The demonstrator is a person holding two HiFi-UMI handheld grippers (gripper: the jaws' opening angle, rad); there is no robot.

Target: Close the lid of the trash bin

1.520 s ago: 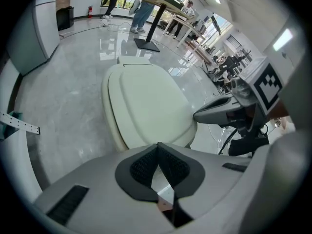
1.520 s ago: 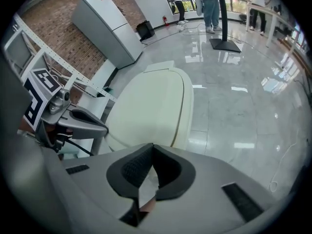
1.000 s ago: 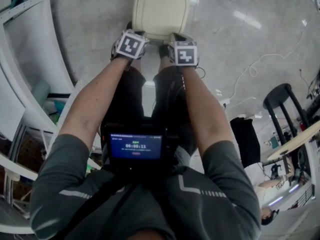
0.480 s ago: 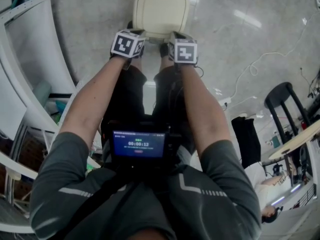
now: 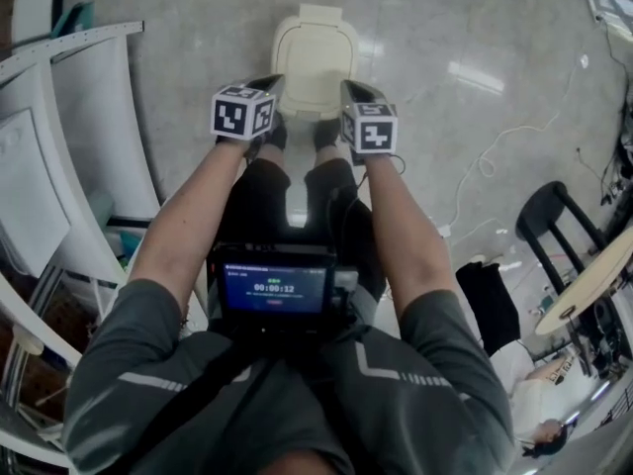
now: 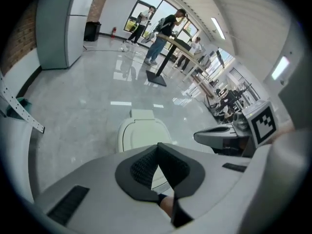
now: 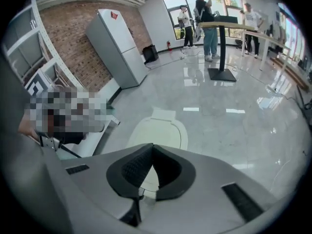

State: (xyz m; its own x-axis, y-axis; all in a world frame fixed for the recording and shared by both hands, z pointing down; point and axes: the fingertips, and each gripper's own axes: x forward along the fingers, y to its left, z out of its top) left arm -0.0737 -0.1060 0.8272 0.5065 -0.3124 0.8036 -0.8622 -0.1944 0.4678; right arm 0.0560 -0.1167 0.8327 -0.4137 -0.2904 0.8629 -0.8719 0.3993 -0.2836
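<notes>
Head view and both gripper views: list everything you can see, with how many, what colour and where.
trash bin: one, cream, on the floor just ahead of both grippers, lid down
shelving rack: one, white, to the person's left
stool: one, black, to the right
cable: one, white, on the floor right of the bin
fridge: one, white, by the brick wall
high table: one, tan top on a black post, far side, several people standing at it
screen device: one, black, on the person's chest
left gripper: one, grey with black pads, jaws together, empty
right gripper: one, grey with black pads, jaws together, empty
</notes>
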